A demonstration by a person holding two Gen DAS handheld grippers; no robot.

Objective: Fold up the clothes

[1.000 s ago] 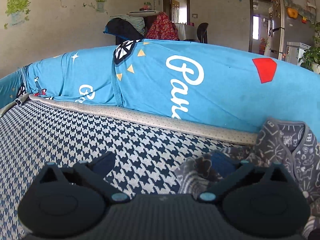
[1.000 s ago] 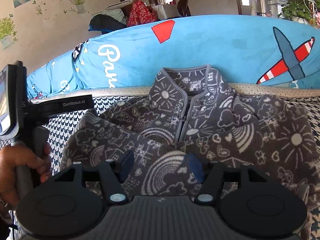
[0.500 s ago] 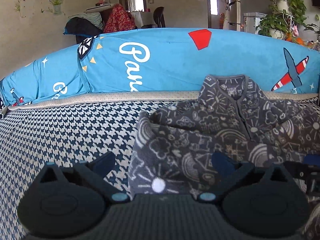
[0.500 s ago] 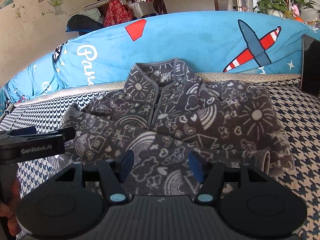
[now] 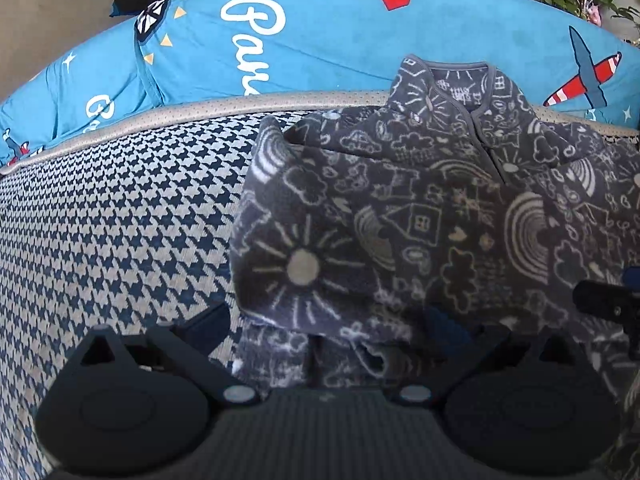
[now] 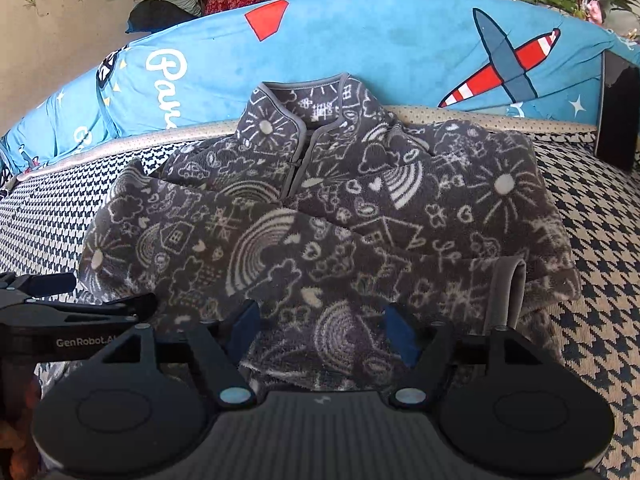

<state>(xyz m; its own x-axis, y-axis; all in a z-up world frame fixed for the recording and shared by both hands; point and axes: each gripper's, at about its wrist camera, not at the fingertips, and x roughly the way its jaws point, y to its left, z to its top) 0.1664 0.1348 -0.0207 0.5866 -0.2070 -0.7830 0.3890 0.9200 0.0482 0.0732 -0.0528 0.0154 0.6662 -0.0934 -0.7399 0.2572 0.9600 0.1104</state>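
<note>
- A grey fleece jacket (image 6: 320, 208) with white doodle print is laid out on the houndstooth sofa seat (image 5: 120, 216), collar propped against the blue printed cover (image 6: 360, 52) straight ahead of both tongs
- Both sleeves look to be folded in across the chest already, so the step in hand is judged to be the bottom-to-top fold, with the hem about to be picked up
- The right gripper (image 6: 320, 332) is parked over the near hem, a bit right of the zip line; its jaws are opening right now, and fleece is sitting between the blue pads (image 6: 400, 336) but isn't being pinched, as far as can be seen
- The left gripper (image 5: 320, 328) is set at the jacket's left edge: one finger is over bare houndstooth, the other over fleece, jaws spread wide, nothing clamped
- In the right wrist view the left tool can be seen just to the left of the right one, so the two are close together along the same hem
- A grey cuff (image 6: 504, 292) is sticking up just right of the right tongs, which could get snagged or dragged along
- Next move, as a guess: both tongs pushed down so the hem's full thickness is caught, closed together, then lifted and carried forward toward the collar
- Fleece is thick and floppy, so a shallow bite will probably slip
</note>
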